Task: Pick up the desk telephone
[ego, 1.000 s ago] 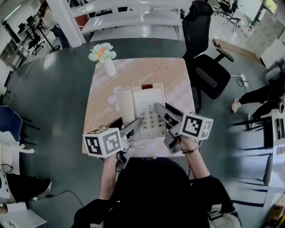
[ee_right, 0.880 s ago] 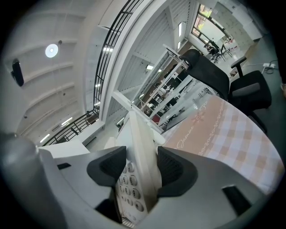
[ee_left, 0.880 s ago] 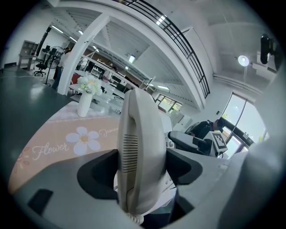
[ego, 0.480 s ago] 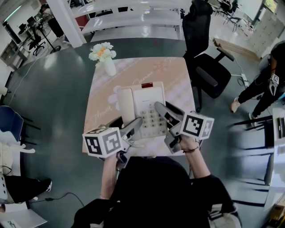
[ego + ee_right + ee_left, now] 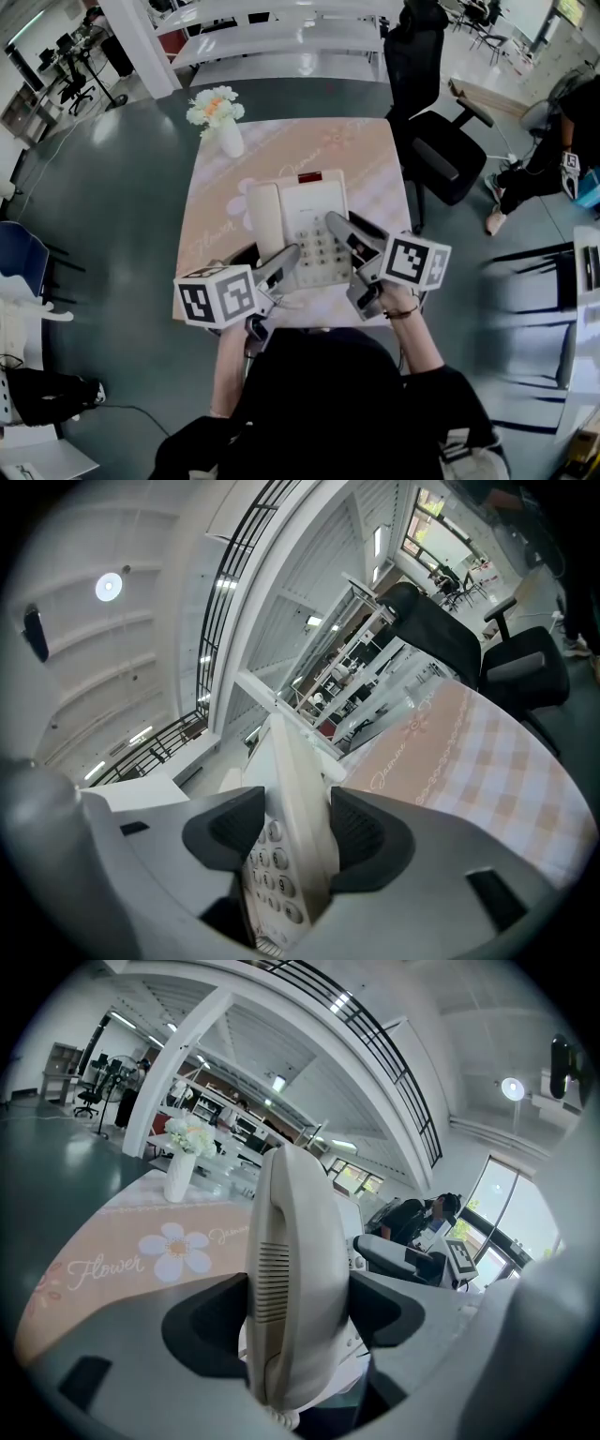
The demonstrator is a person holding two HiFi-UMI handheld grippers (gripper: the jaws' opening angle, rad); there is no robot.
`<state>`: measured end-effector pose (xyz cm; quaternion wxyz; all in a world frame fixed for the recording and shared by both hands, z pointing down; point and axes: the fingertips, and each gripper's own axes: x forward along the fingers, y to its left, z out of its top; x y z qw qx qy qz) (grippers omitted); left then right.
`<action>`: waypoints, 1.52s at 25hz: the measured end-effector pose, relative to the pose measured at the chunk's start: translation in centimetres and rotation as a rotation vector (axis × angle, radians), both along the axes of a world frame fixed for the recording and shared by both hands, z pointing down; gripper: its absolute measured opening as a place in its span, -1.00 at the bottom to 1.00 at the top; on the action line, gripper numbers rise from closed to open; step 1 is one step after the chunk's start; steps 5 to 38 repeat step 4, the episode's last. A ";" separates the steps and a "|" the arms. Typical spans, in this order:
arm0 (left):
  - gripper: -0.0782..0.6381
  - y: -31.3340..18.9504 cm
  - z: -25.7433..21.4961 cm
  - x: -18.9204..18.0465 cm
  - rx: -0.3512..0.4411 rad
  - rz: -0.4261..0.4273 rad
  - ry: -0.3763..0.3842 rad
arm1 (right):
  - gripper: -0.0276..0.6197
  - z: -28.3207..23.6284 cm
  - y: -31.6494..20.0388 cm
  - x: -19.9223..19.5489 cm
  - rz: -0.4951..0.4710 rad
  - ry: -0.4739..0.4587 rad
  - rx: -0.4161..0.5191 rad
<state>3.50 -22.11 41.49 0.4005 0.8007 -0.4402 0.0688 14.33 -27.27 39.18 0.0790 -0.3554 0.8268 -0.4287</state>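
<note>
A white desk telephone (image 5: 314, 220) sits on the pink tablecloth of a small table (image 5: 366, 159), its handset (image 5: 265, 217) resting in the cradle on its left side. My left gripper (image 5: 262, 261) is shut on the near end of the handset; in the left gripper view the handset (image 5: 295, 1269) fills the gap of the left gripper (image 5: 300, 1312), both pads against it. My right gripper (image 5: 352, 240) is shut on the phone's right edge. In the right gripper view the telephone (image 5: 305, 789) stands edge-on in the right gripper (image 5: 295, 832), its keypad (image 5: 270, 883) showing.
A white vase of flowers (image 5: 225, 127) stands at the table's far left corner. A black office chair (image 5: 436, 141) is beside the table's right side. A person (image 5: 553, 141) is at the far right on the grey floor.
Both grippers and the telephone have kept their places. Only the person at the far right has shifted about.
</note>
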 end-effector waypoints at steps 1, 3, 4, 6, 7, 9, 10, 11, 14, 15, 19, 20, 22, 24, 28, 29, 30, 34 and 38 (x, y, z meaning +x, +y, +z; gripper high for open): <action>0.13 0.0 0.1 0.0 0.000 -0.001 0.002 | -0.27 0.0 0.0 -0.2 -0.009 -0.014 0.005; 0.13 -0.1 0.2 0.0 0.000 -0.003 0.004 | -0.27 0.0 -0.1 -0.5 -0.023 -0.033 0.011; 0.13 -0.1 0.3 0.0 0.000 -0.004 0.005 | -0.28 0.0 -0.1 -0.6 -0.027 -0.037 0.012; 0.13 -0.1 0.3 0.0 0.000 -0.004 0.005 | -0.28 0.0 -0.1 -0.6 -0.027 -0.037 0.012; 0.13 -0.1 0.3 0.0 0.000 -0.004 0.005 | -0.28 0.0 -0.1 -0.6 -0.027 -0.037 0.012; 0.13 -0.1 0.3 0.0 0.000 -0.004 0.005 | -0.28 0.0 -0.1 -0.6 -0.027 -0.037 0.012; 0.13 -0.1 0.3 0.0 0.000 -0.004 0.005 | -0.28 0.0 -0.1 -0.6 -0.027 -0.037 0.012; 0.13 -0.1 0.3 0.0 0.000 -0.004 0.005 | -0.28 0.0 -0.1 -0.6 -0.027 -0.037 0.012; 0.13 -0.1 0.3 0.0 0.000 -0.004 0.005 | -0.28 0.0 -0.1 -0.6 -0.027 -0.037 0.012; 0.13 -0.1 0.3 0.0 0.000 -0.004 0.005 | -0.28 0.0 -0.1 -0.6 -0.027 -0.037 0.012; 0.13 -0.1 0.3 0.0 0.000 -0.004 0.005 | -0.28 0.0 -0.1 -0.6 -0.027 -0.037 0.012; 0.13 -0.1 0.3 0.0 0.000 -0.004 0.005 | -0.28 0.0 -0.1 -0.6 -0.027 -0.037 0.012; 0.13 -0.1 0.3 0.0 0.000 -0.004 0.005 | -0.28 0.0 -0.1 -0.6 -0.027 -0.037 0.012; 0.13 -0.1 0.3 0.0 0.000 -0.004 0.005 | -0.28 0.0 -0.1 -0.6 -0.027 -0.037 0.012; 0.13 -0.1 0.3 0.0 0.000 -0.004 0.005 | -0.28 0.0 -0.1 -0.6 -0.027 -0.037 0.012; 0.13 -0.1 0.3 0.0 0.000 -0.004 0.005 | -0.28 0.0 -0.1 -0.6 -0.027 -0.037 0.012; 0.13 -0.1 0.3 0.0 0.000 -0.004 0.005 | -0.28 0.0 -0.1 -0.6 -0.027 -0.037 0.012; 0.13 -0.1 0.3 0.0 0.000 -0.004 0.005 | -0.28 0.0 -0.1 -0.6 -0.027 -0.037 0.012; 0.13 -0.1 0.3 0.0 0.000 -0.004 0.005 | -0.28 0.0 -0.1 -0.6 -0.027 -0.037 0.012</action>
